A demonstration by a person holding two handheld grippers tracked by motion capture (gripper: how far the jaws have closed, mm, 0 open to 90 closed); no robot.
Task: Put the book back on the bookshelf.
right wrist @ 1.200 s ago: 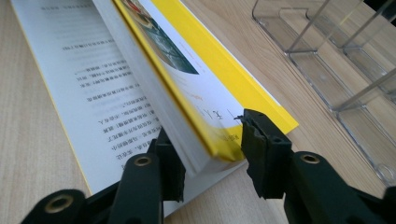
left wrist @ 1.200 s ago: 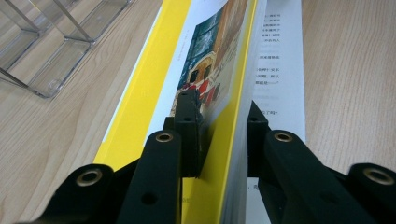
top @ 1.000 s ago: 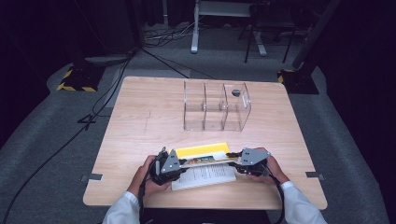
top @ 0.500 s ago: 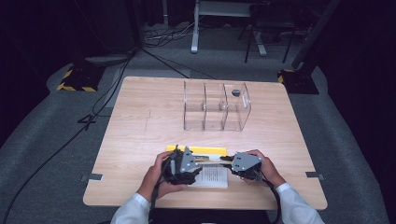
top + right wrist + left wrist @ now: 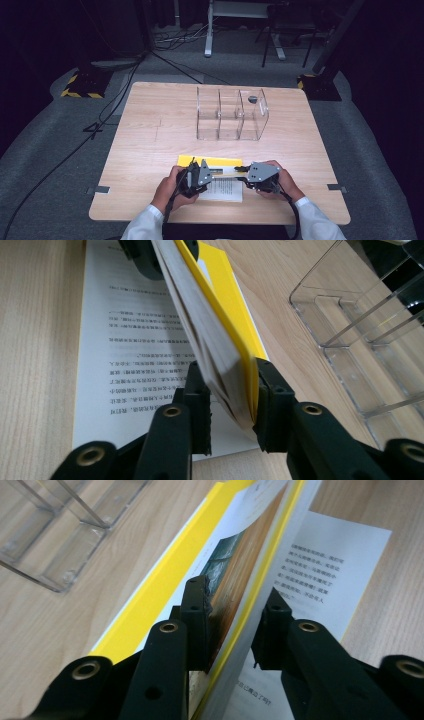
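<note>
While both your tongs — left gripper (image 5: 206, 172), right gripper (image 5: 241, 171) — clamp the yellow-covered paperback book (image 5: 220, 161) from either end over its open white page (image 5: 222, 189), lift it next toward the clear acrylic divider rack (image 5: 231, 114) ahead.

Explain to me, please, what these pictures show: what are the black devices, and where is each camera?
A person sits at a wooden table and holds hand-operated tongs in each hand: the left tongs and the right tongs. One camera looks down from above; two others ride on the tongs and look along their black jaws. Both tongs grip a yellow-covered book, open over a printed page. A clear plastic organizer with compartments stands farther back.
</note>
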